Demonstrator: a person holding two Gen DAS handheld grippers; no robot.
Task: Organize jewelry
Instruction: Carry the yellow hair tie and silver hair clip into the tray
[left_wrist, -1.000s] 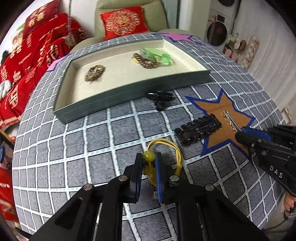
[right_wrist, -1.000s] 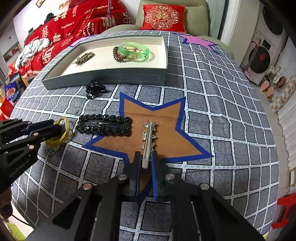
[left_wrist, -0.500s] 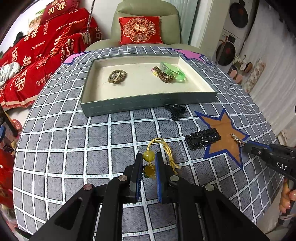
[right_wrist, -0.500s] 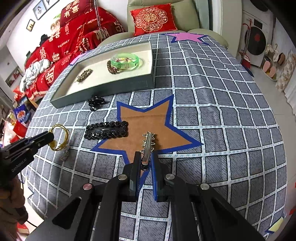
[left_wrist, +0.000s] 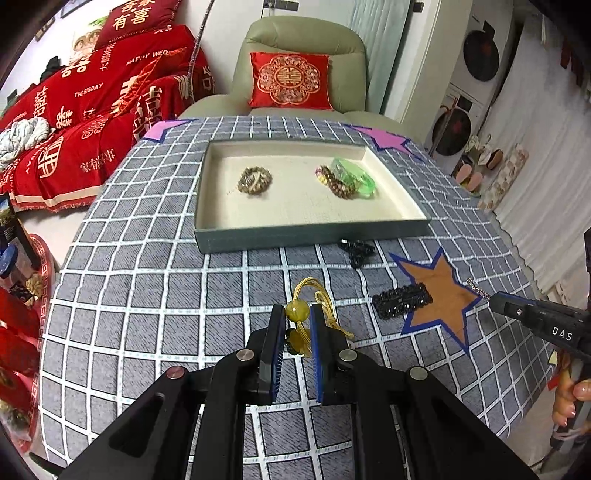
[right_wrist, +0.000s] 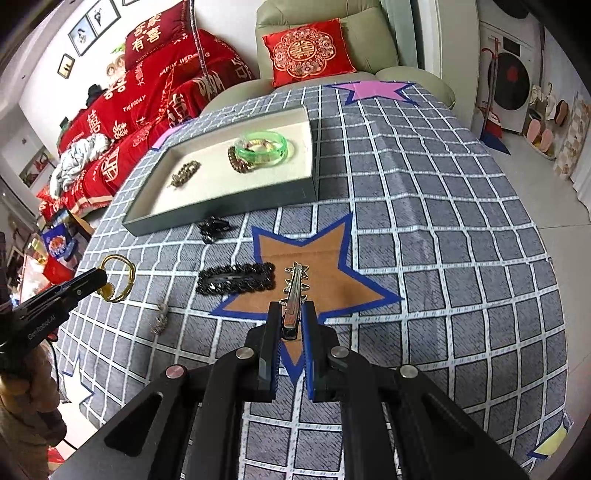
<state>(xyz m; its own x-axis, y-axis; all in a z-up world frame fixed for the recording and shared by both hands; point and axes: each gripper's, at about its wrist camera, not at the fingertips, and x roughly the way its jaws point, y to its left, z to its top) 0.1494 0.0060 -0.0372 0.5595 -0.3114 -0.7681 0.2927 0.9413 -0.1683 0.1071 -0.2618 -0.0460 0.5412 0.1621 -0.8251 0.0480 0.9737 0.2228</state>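
My left gripper (left_wrist: 297, 314) is shut on a yellow cord bracelet with a round bead (left_wrist: 297, 309), held above the checked tablecloth; in the right wrist view the same bracelet (right_wrist: 117, 274) hangs from its tip. A silver star hair clip (right_wrist: 293, 291) is pinched lengthwise in my shut right gripper (right_wrist: 289, 314), lifted over the brown star patch (right_wrist: 317, 266). The grey tray (left_wrist: 314, 232) with a cream lining holds a green bangle (left_wrist: 352, 175), a dark bead bracelet (left_wrist: 334, 182) and a bronze bracelet (left_wrist: 255, 180).
On the cloth lie a black rhinestone clip (right_wrist: 236, 278), a small black claw clip (right_wrist: 213, 227) by the tray's front wall, and a small silvery trinket (right_wrist: 159, 320). Behind the table are a green armchair with a red cushion (left_wrist: 290, 81) and a red-covered sofa (left_wrist: 92, 110).
Both grippers have risen off the table with their pieces, and the bracelet's loop now hangs free. The tray looks smaller and farther below in both views.
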